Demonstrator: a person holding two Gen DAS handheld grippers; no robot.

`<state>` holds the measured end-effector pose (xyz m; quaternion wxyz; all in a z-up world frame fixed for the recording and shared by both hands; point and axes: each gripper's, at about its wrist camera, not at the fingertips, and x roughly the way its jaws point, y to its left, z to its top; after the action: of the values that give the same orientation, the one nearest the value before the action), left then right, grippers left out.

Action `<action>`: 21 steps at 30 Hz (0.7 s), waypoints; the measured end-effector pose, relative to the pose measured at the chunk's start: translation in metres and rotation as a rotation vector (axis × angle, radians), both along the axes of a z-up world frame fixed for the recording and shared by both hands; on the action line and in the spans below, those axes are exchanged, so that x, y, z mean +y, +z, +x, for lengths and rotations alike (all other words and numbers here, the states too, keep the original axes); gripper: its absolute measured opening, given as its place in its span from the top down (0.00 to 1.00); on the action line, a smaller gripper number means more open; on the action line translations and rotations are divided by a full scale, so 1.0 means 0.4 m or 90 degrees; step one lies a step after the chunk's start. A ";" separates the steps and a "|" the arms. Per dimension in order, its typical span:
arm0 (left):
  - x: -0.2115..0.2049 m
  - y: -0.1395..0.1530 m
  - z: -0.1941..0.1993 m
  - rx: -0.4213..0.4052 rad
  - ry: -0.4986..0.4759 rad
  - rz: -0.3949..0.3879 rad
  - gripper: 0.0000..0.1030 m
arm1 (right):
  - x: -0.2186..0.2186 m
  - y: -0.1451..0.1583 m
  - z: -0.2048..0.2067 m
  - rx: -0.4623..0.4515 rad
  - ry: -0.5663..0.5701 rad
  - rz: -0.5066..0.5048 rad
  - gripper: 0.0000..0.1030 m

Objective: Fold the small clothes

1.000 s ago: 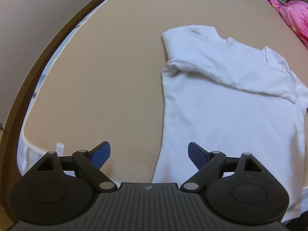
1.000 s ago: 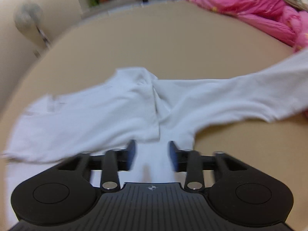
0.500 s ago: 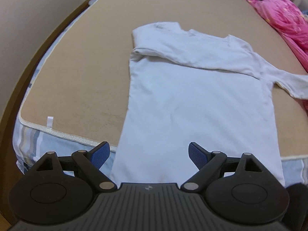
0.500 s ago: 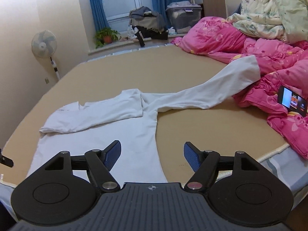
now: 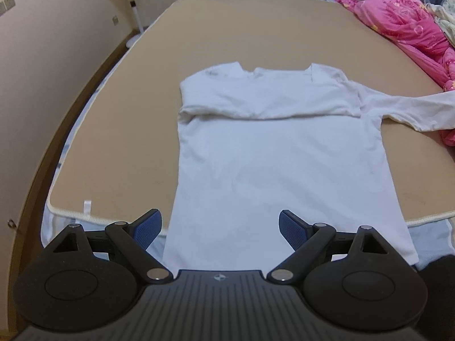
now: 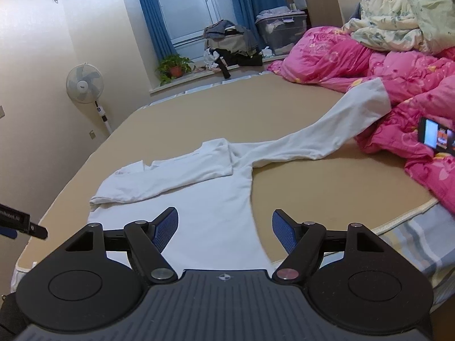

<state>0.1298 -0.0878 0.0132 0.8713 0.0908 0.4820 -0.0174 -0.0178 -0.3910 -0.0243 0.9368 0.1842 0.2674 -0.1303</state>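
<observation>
A white long-sleeved shirt [image 5: 278, 153] lies flat on the tan mattress [image 5: 119, 130], hem toward me and hanging over the front edge. Its left sleeve is folded across the chest [image 5: 267, 99]. The right sleeve [image 6: 318, 139] stretches out to the right, its cuff resting on the pink quilt. My left gripper [image 5: 220, 227] hovers open above the hem, nothing between its blue pads. My right gripper [image 6: 224, 228] is also open and empty, held back near the shirt's lower right side. A bit of the left gripper [image 6: 17, 221] shows at the left edge of the right wrist view.
A pink quilt [image 6: 398, 85] with a lit phone [image 6: 436, 137] on it is piled along the mattress's right side. A standing fan [image 6: 84, 83], a potted plant [image 6: 173, 66], clothes and a storage box stand by the far window. A wall runs along the left.
Both grippers have pulled back and risen, away from the shirt toward the front edge. The right gripper's jaws have opened wider. The right sleeve now lies stretched out to the quilt.
</observation>
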 end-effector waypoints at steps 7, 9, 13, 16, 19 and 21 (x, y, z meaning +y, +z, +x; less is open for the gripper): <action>-0.042 0.004 0.033 0.008 0.002 0.003 0.10 | -0.065 -0.016 0.003 0.003 -0.032 0.027 0.26; -0.048 0.001 0.044 0.015 0.005 0.003 0.10 | -0.092 -0.026 0.016 0.006 -0.044 0.034 0.26; -0.061 -0.004 0.073 0.024 0.013 0.014 0.10 | -0.178 -0.050 0.063 -0.002 -0.094 0.043 0.25; -0.071 -0.006 0.097 0.026 0.018 0.030 0.10 | -0.285 -0.071 0.109 -0.024 -0.143 0.086 0.22; -0.084 -0.011 0.124 0.030 0.026 0.044 0.10 | -0.407 -0.115 0.160 -0.038 -0.211 0.144 0.22; -0.093 -0.014 0.145 0.033 0.029 0.049 0.10 | -0.491 -0.157 0.198 -0.024 -0.254 0.177 0.22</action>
<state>0.1877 -0.1251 0.0074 0.8544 0.1129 0.5069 0.0190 0.0614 -0.5876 -0.0872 0.8632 0.3627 0.2232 -0.2712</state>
